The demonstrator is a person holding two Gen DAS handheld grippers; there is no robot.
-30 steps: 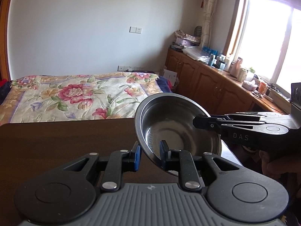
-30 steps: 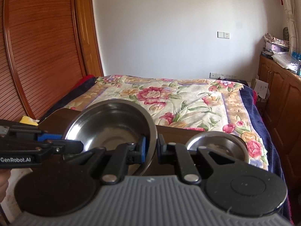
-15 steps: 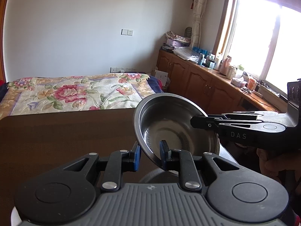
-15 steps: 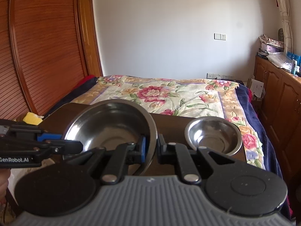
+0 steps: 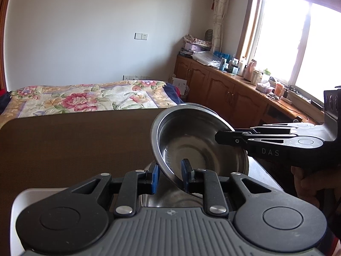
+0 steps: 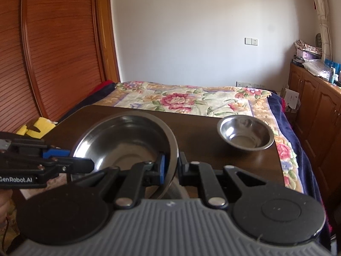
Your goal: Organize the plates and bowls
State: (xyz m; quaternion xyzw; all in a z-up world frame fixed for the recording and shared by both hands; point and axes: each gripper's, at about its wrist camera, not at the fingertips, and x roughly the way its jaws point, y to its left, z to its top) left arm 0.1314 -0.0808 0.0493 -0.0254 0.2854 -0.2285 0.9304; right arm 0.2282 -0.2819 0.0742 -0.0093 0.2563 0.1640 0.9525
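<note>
While both grippers hold the large steel bowl (image 6: 125,143) off the tabletop (image 6: 204,128), the relation that matters is bowl to small bowl (image 6: 246,135). Left gripper (image 5: 169,178): clamped on the near rim, one finger (image 5: 186,177) inside, the other outside. Right gripper (image 6: 170,167): clamped on the opposite rim, wall between the pads. Held bowl is tilted, mouth turned toward the left camera.

From the right wrist view the small bowl stands upright on the tabletop at about 2 o'clock from the held bowl, well apart, near the far right corner by the bed (image 6: 191,100). Right gripper is nearer it. Another steel rim (image 5: 170,200) shows directly under the held bowl; what it is, cannot tell.

Judgement: nesting calls for levelling the held bowl first; whether it goes down at 6 o'clock or over to 2 o'clock is open.
</note>
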